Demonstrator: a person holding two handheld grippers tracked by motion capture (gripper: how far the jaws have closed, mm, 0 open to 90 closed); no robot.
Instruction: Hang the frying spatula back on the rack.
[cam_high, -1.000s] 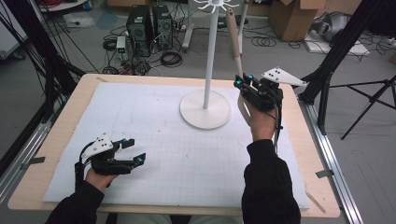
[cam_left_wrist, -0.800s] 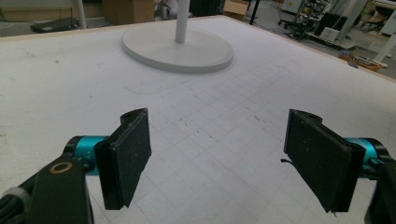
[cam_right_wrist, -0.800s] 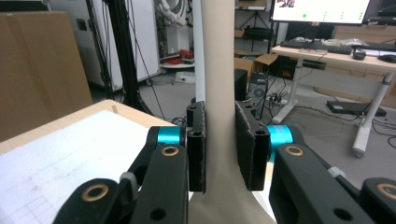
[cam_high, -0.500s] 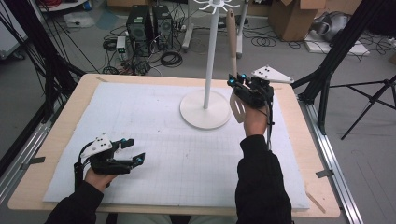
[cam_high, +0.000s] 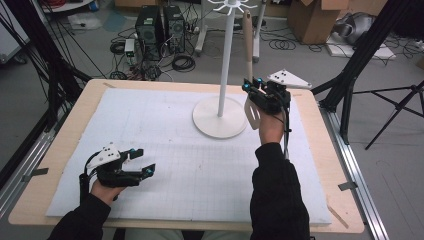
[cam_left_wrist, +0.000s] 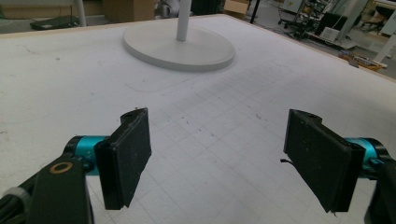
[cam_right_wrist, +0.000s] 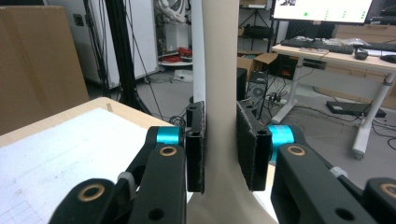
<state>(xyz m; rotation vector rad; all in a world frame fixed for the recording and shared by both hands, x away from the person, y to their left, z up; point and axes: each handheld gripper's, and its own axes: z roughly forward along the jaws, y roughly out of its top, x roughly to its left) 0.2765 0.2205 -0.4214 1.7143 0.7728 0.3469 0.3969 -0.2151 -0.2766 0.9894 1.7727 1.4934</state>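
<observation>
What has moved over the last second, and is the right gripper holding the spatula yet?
The right gripper slid left along the far side of the mat, closer to the stand's base, and now has its jaws closed on the neck of the beige spatula hanging from the stand. The left gripper stayed where it was near the front left of the mat, jaws open and empty. The stand did not move.

Matt beige wood-look spatula (cam_right_wrist: 219, 70), smooth white stand (cam_high: 220, 116), matt gridded mat (cam_high: 175, 150) w/ wood table (cam_high: 65, 145) edge.

The right gripper (cam_high: 256, 90) now sits farther left, nearer the stand (cam_high: 220, 117). The spatula (cam_high: 248, 45) it clamps moves along.
</observation>
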